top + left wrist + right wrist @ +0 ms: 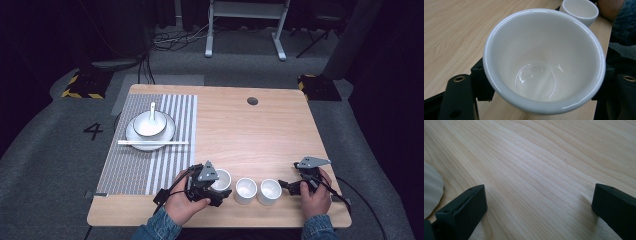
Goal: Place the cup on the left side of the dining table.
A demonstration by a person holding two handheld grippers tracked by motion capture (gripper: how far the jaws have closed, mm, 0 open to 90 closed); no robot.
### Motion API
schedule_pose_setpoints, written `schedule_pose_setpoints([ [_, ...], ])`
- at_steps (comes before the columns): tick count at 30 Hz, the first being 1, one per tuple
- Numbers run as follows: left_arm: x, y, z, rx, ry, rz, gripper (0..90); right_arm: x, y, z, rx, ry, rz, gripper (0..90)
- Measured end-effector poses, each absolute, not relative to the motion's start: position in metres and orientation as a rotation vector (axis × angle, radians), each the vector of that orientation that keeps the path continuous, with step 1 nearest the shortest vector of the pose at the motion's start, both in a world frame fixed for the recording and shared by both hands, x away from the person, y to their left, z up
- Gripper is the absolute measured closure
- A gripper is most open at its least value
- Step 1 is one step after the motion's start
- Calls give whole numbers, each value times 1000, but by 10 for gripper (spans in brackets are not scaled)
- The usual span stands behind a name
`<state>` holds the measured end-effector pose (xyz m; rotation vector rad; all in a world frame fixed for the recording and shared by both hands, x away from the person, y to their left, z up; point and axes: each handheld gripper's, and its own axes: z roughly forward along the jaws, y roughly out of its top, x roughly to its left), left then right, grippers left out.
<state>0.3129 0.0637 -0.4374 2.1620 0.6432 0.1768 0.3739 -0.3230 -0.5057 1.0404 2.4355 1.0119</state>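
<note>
Three white cups stand in a row near the table's front edge. My left gripper is shut on the leftmost cup. In the left gripper view this cup sits between the two black jaws, its empty inside facing the camera. I cannot tell whether it rests on the table. The middle cup and the right cup stand free. My right gripper is open just right of the right cup, with bare wood between its fingers. A sliver of that cup shows at the left.
A striped placemat covers the table's left part. On it stands a white plate carrying a bowl with a spoon, and chopsticks lie in front. A round cable hole is at the far side.
</note>
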Motion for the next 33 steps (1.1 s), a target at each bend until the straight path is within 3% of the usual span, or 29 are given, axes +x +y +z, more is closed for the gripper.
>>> schedule_pose_setpoints([
  [33, 333, 118, -410, 2008, 896, 347, 266, 375, -323, -506, 1031, 2440, 1012, 0],
])
